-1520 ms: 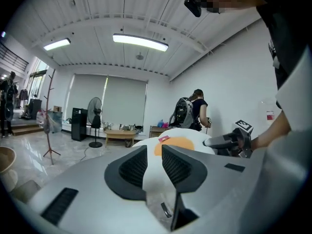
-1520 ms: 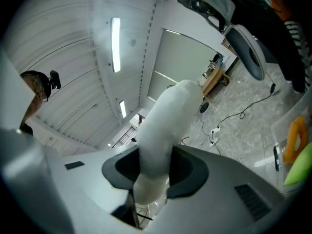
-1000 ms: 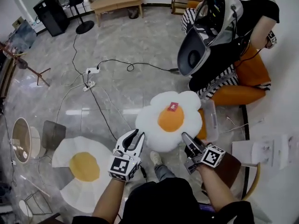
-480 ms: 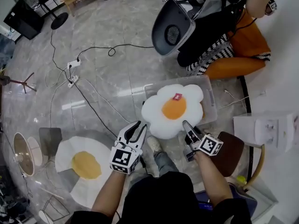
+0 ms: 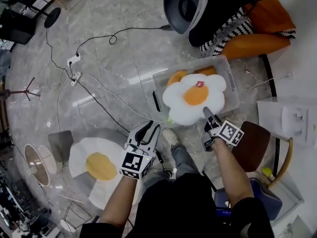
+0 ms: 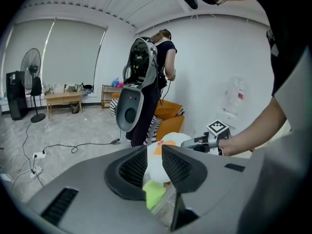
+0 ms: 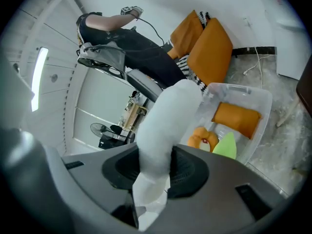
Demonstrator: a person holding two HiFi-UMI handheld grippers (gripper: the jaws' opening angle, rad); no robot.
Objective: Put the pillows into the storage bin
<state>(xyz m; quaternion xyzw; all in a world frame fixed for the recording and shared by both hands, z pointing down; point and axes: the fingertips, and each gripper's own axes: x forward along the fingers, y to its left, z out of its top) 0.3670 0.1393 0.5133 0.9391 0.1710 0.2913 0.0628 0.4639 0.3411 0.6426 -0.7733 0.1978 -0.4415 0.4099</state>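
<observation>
Seen from the head view, a person holds an egg-shaped pillow (image 5: pixel 195 97) above a clear bin (image 5: pixel 157 89) on a marble floor. The right gripper (image 5: pixel 208 114) has its jaws closed on the pillow's near edge, and the right gripper view shows white fabric pinched between them. The left gripper (image 5: pixel 148 129) hangs near the pillow's left side without touching it, its jaws a little apart with nothing in them. The pillow is mostly over the bin, but its near edge seems to overhang the front wall (so it is not in yet). To finish well, it looks best to carry the pillow further over the bin's middle and lower it until it rests on what lies inside. Only then should the right jaws part, and the left gripper could tuck in any edge left over the rim. A second pillow (image 5: pixel 99 165) lies on the floor well apart from the bin and shows in the head view only. The right gripper view shows the bin's contents more plainly: an orange cushion (image 7: pixel 236 118) and a green piece (image 7: pixel 225 146). The left gripper view shows another person (image 6: pixel 165 57) standing beyond.
</observation>
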